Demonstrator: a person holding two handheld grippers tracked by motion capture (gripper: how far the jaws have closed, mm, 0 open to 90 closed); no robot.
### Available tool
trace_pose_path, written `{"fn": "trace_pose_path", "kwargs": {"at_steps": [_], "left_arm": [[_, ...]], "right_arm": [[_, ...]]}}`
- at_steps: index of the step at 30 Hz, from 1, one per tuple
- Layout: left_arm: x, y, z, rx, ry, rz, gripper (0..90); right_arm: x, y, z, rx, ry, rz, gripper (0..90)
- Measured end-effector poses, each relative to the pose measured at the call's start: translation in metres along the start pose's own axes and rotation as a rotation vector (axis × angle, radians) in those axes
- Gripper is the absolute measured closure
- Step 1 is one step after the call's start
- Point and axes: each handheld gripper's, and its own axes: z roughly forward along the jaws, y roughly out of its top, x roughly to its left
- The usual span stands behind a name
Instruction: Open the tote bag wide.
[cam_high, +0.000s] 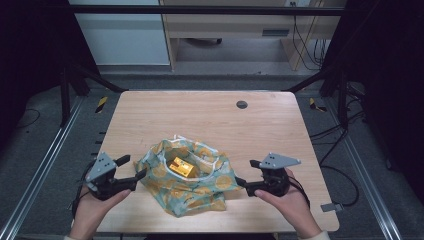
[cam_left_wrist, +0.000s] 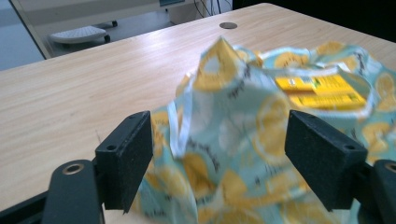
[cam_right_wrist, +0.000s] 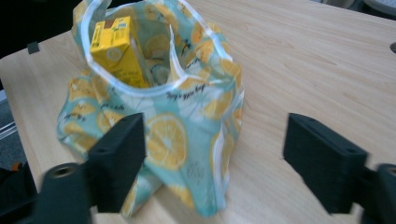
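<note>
At the near left of the wooden table (cam_high: 150, 112), the left gripper (cam_high: 131, 174) is held with its jaws spread wide, its tips at the edge of a lemon-print cloth bag (cam_high: 192, 187) but clamping nothing. The bag sits crumpled mid-table (mouth gaping upward), a yellow carton (cam_high: 181, 167) inside it. To the right, the right gripper (cam_high: 244, 180) likewise stands open, just beside the cloth.

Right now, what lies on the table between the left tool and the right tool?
In the high view, a lemon-print cloth bag lies between the left tool and the right tool, with a yellow carton inside its open mouth.
</note>
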Motion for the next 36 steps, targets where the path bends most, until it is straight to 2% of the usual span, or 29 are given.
{"fn": "trace_pose_path", "kwargs": {"at_steps": [1, 2, 3, 4, 5, 7, 9, 10, 12, 15, 18, 20, 21, 22, 23, 24, 26, 27, 28, 29, 30, 31, 32, 36], "left_arm": [[0.000, 0.000, 0.000, 0.000, 0.000, 0.000, 23.4], [0.000, 0.013, 0.011, 0.027, -0.002, 0.029, 23.5], [0.000, 0.013, 0.011, 0.027, -0.002, 0.029, 23.2], [0.000, 0.026, 0.024, 0.069, -0.021, 0.052, 22.9], [0.000, 0.026, 0.024, 0.069, -0.021, 0.052, 22.8], [-0.004, 0.041, 0.043, 0.102, -0.013, 0.085, 22.8], [-0.004, 0.046, 0.049, 0.111, -0.013, 0.091, 22.2], [-0.006, 0.053, 0.060, 0.129, -0.008, 0.099, 22.0], [-0.008, 0.059, 0.069, 0.135, 0.008, 0.121, 21.9], [-0.008, 0.065, 0.083, 0.177, -0.002, 0.138, 22.1], [-0.005, 0.065, 0.091, 0.224, -0.017, 0.140, 26.3], [-0.005, 0.063, 0.094, 0.259, -0.031, 0.155, 31.4], [-0.005, 0.062, 0.095, 0.275, -0.041, 0.176, 39.4], [-0.006, 0.061, 0.095, 0.271, -0.036, 0.177, 44.6], [-0.006, 0.061, 0.095, 0.271, -0.036, 0.177, 51.4], [-0.007, 0.059, 0.094, 0.276, -0.040, 0.188, 60.8], [-0.008, 0.058, 0.092, 0.272, -0.030, 0.190, 72.0], [-0.008, 0.058, 0.092, 0.272, -0.030, 0.190, 78.2], [-0.008, 0.058, 0.090, 0.257, -0.025, 0.187, 78.2], [-0.009, 0.058, 0.087, 0.244, -0.021, 0.174, 84.8], [-0.009, 0.057, 0.077, 0.197, -0.006, 0.162, 87.1], [-0.009, 0.057, 0.077, 0.197, -0.006, 0.162, 87.7], [-0.011, 0.055, 0.064, 0.135, 0.008, 0.134, 88.1], [-0.017, 0.045, 0.039, 0.041, 0.015, 0.109, 88.8]], "right_arm": [[0.000, 0.000, 0.000, 0.000, 0.000, 0.000, 25.4], [-0.003, 0.011, 0.008, 0.020, -0.010, 0.005, 29.8], [-0.005, 0.016, 0.014, 0.031, -0.015, 0.006, 32.1], [-0.007, 0.021, 0.019, 0.042, -0.019, 0.006, 35.1], [-0.010, 0.026, 0.025, 0.052, -0.014, 0.007, 37.9], [-0.014, 0.035, 0.036, 0.066, -0.008, 0.023, 41.1], [-0.015, 0.039, 0.042, 0.069, -0.009, 0.021, 43.7], [-0.017, 0.047, 0.054, 0.076, -0.013, 0.010, 46.1], [-0.018, 0.053, 0.067, 0.099, -0.007, 0.012, 47.6], [-0.018, 0.056, 0.087, 0.139, -0.001, 0.003, 48.5], [-0.018, 0.054, 0.102, 0.193, 0.003, 0.006, 54.1], [-0.018, 0.051, 0.106, 0.218, 0.015, 0.006, 65.4], [-0.018, 0.050, 0.107, 0.223, 0.016, 0.000, 73.2], [-0.018, 0.049, 0.106, 0.217, 0.019, -0.010, 80.4], [-0.018, 0.049, 0.106, 0.217, 0.019, -0.010, 80.4], [-0.018, 0.048, 0.102, 0.189, 0.015, -0.015, 87.5], [-0.017, 0.050, 0.095, 0.142, 0.009, -0.010, 89.9], [-0.017, 0.050, 0.095, 0.142, 0.009, -0.010, 89.9], [-0.017, 0.051, 0.091, 0.121, 0.003, -0.011, 90.0], [-0.015, 0.054, 0.082, 0.069, -0.002, -0.017, 90.0], [-0.013, 0.056, 0.076, 0.047, -0.002, -0.017, 90.0], [-0.011, 0.057, 0.069, 0.019, 0.000, -0.023, 90.0], [-0.009, 0.057, 0.063, -0.007, 0.008, -0.031, 90.0], [0.005, 0.053, 0.040, -0.062, 0.040, -0.062, 90.0]]}}
